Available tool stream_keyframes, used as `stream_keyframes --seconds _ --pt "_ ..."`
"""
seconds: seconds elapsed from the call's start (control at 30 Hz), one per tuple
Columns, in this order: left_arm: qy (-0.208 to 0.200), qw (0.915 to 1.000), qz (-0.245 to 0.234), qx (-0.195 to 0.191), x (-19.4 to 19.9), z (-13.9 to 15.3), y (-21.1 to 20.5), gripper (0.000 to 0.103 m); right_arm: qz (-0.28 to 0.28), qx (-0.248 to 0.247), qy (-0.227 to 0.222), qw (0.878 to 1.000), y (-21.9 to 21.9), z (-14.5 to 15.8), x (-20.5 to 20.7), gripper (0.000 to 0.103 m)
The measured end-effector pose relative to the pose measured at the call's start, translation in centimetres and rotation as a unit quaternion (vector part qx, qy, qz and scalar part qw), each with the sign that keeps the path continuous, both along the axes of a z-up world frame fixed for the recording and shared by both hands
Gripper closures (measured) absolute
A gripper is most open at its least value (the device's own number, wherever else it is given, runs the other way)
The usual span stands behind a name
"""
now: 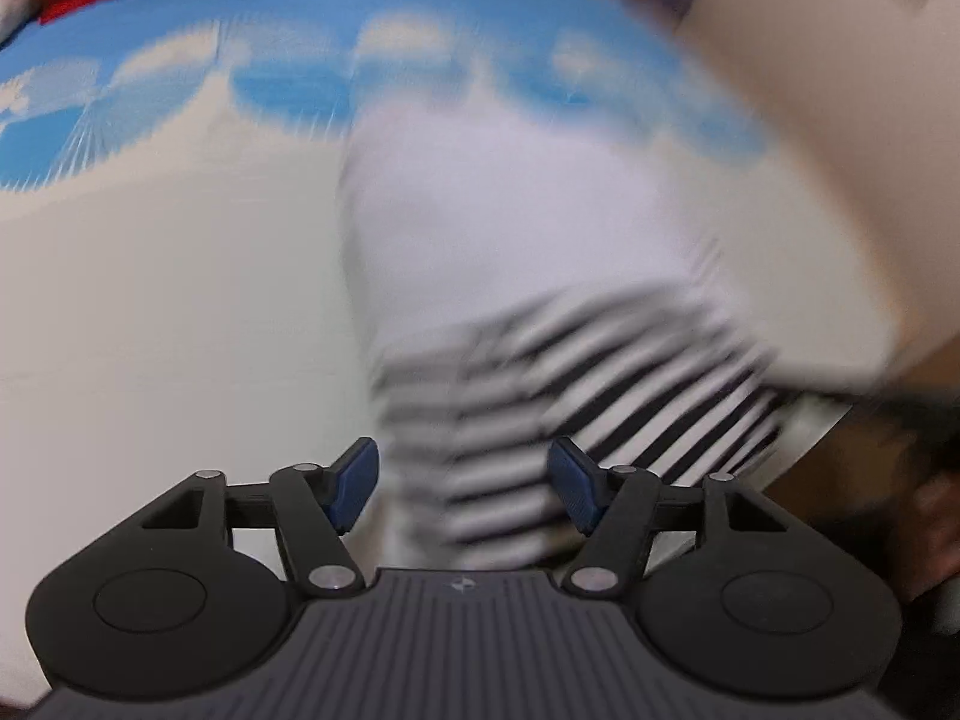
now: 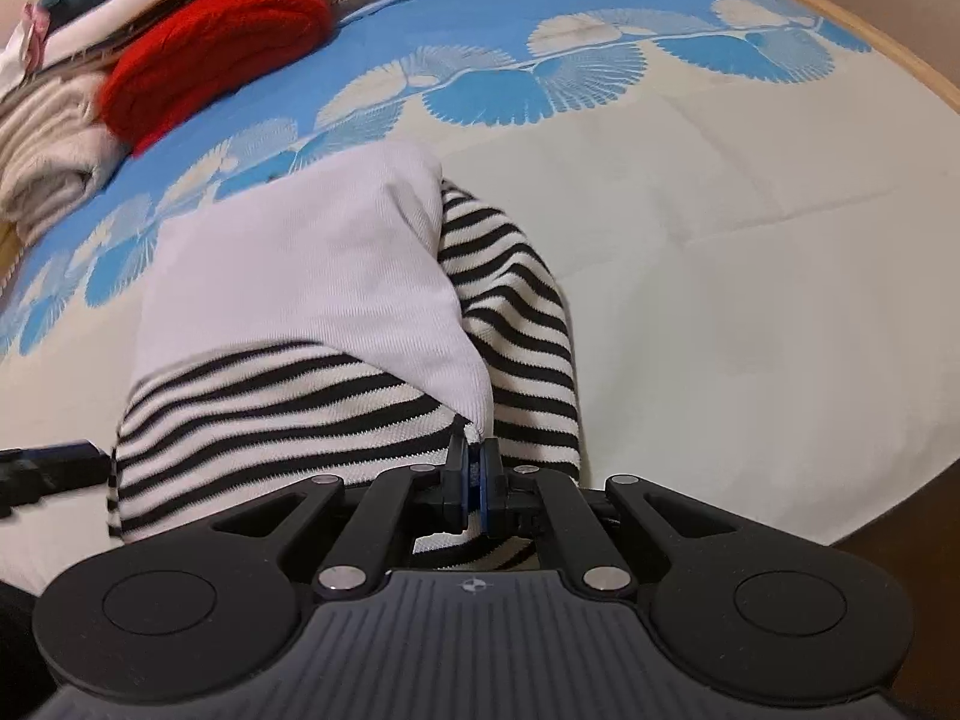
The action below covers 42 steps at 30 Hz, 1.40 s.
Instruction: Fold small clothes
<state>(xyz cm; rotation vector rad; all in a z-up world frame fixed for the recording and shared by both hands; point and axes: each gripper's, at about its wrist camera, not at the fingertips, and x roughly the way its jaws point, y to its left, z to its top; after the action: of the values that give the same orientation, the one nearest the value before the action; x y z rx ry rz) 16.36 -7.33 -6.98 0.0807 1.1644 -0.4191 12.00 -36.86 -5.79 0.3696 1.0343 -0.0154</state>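
The work surface was a cream cloth (image 2: 750,240) with a blue band of fan-shaped motifs along its far side, spread over a table with a pale wooden rim (image 2: 852,36). A pile of folded clothes (image 2: 72,138) occupied the far left corner, with a red knitted item (image 2: 222,42) at its near edge.

The task garment (image 2: 312,276), white in its upper part and black-and-white striped in its lower part and sleeve, lay on the cream area near the front edge, partly folded over itself.

The right gripper (image 2: 474,474) had its jaws brought together on a corner of the garment's white fabric, with cloth visible above and below the pads.

The left gripper (image 1: 462,483) stood with its jaws apart over the striped part of the garment (image 1: 540,396), the blue pads (image 1: 354,483) clear of the cloth. The left wrist view was motion-blurred.
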Motion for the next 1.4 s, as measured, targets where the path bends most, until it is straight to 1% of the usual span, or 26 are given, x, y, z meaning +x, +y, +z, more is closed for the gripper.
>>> stream_keyframes --seconds 0.03,0.07,0.2,0.23,0.3,0.4,0.43,0.47,0.5,0.57,0.63,0.7,0.83,0.87,0.93,1.03,1.1,1.13,1.17,1.2,1.23,1.27,1.3,1.33,1.37,1.4 --pt "0.012 0.9995 0.0 0.029 -0.1 -0.9 -0.3 0.033 0.003 -0.005 0.015 1.0 -0.1 -0.7 0.3 0.101" --pt "0.019 0.9989 0.001 0.043 -0.1 -1.5 -0.4 0.033 0.004 -0.007 0.03 1.0 0.0 -1.4 0.5 0.101" --pt "0.009 0.9987 0.004 0.051 -0.4 -1.1 -0.4 0.033 -0.022 -0.045 0.087 0.995 -0.7 -2.8 0.7 0.103" --pt "0.008 0.9987 0.004 0.051 -0.4 -0.8 -0.3 0.034 -0.032 -0.039 0.09 0.995 -1.1 -2.9 0.6 0.103" --pt "0.0 0.9995 0.001 0.032 -0.5 0.6 -0.1 0.034 -0.053 -0.025 0.049 0.997 -2.0 -1.4 0.4 0.103" --pt "-0.04 0.9991 -0.002 0.014 -0.1 3.4 0.8 0.033 -0.072 -0.016 -0.045 0.996 -3.0 2.4 -0.1 0.098" --pt "-0.049 0.9987 -0.003 0.016 0.4 4.1 0.8 0.033 -0.071 -0.005 -0.071 0.995 -3.3 3.7 0.0 0.093" --pt "-0.057 0.9982 -0.001 0.02 0.9 4.6 0.8 0.033 -0.071 -0.005 -0.071 0.995 -3.3 3.7 0.0 0.078" --pt "-0.064 0.9977 0.003 0.023 1.6 5.1 0.9 0.033 -0.062 0.008 -0.102 0.993 -3.5 5.4 0.6 0.061" --pt "-0.072 0.997 0.009 0.028 2.9 5.6 0.9 0.033 -0.038 0.012 -0.119 0.992 -3.2 6.5 1.8 0.049" --pt "-0.078 0.9963 0.009 0.033 4.6 5.8 0.6 0.033 -0.009 0.012 -0.122 0.992 -2.6 7.1 3.8 0.047" --pt "-0.088 0.9955 0.009 0.036 6.0 5.8 0.5 0.033 0.004 0.011 -0.115 0.993 -2.2 6.8 5.6 0.039" --pt "-0.103 0.994 0.032 0.018 7.8 4.3 1.5 0.033 -0.01 0.022 -0.092 0.995 -2.0 4.1 8.4 0.036" --pt "-0.1 0.9942 0.039 0.012 7.8 3.5 2.1 0.033 -0.018 0.035 -0.066 0.997 -2.0 3.0 9.3 0.036" --pt "-0.053 0.9967 0.049 0.038 8.4 1.8 2.6 0.035 -0.025 0.049 -0.051 0.997 -1.4 2.1 10.5 0.036" --pt "-0.071 0.9954 0.062 0.014 8.7 2.4 3.1 0.033 -0.019 0.052 -0.053 0.997 -0.8 1.3 11.4 0.036" --pt "-0.071 0.9955 0.062 0.008 9.1 2.4 3.3 0.033 -0.018 0.051 -0.031 0.998 -0.3 0.5 12.4 0.036" --pt "-0.064 0.9958 0.065 0.005 9.3 2.3 3.4 0.033 -0.022 0.073 -0.036 0.996 -0.4 0.3 12.9 0.036" --pt "-0.059 0.9959 0.068 -0.002 9.6 2.2 3.5 0.033 -0.021 0.08 -0.038 0.996 -0.5 0.2 13.1 0.042" --pt "-0.052 0.9957 0.075 -0.017 9.8 2.2 3.7 0.033 -0.019 0.089 -0.042 0.995 -0.5 0.1 13.3 0.07" --pt "-0.047 0.9951 0.081 -0.033 10.0 2.2 3.9 0.033 -0.019 0.097 -0.046 0.994 -0.5 0.1 13.5 0.093" --pt "-0.039 0.9939 0.09 -0.052 10.2 2.0 4.2 0.032 -0.033 0.101 -0.06 0.993 -0.8 0.3 13.6 0.101" --pt "-0.03 0.992 0.099 -0.072 10.3 2.0 4.3 0.032 -0.033 0.101 -0.06 0.993 -0.8 0.3 13.6 0.101" --pt "-0.021 0.99 0.107 -0.09 10.5 1.9 4.3 0.03 -0.055 0.103 -0.079 0.99 -1.4 0.7 13.4 0.101" --pt "-0.01 0.9876 0.114 -0.107 11.0 1.7 4.2 0.028 -0.084 0.093 -0.078 0.989 -2.3 0.6 13.3 0.101" --pt "0.004 0.9848 0.121 -0.125 11.3 1.4 4.1 0.026 -0.09 0.076 -0.06 0.991 -2.4 0.1 13.4 0.101"
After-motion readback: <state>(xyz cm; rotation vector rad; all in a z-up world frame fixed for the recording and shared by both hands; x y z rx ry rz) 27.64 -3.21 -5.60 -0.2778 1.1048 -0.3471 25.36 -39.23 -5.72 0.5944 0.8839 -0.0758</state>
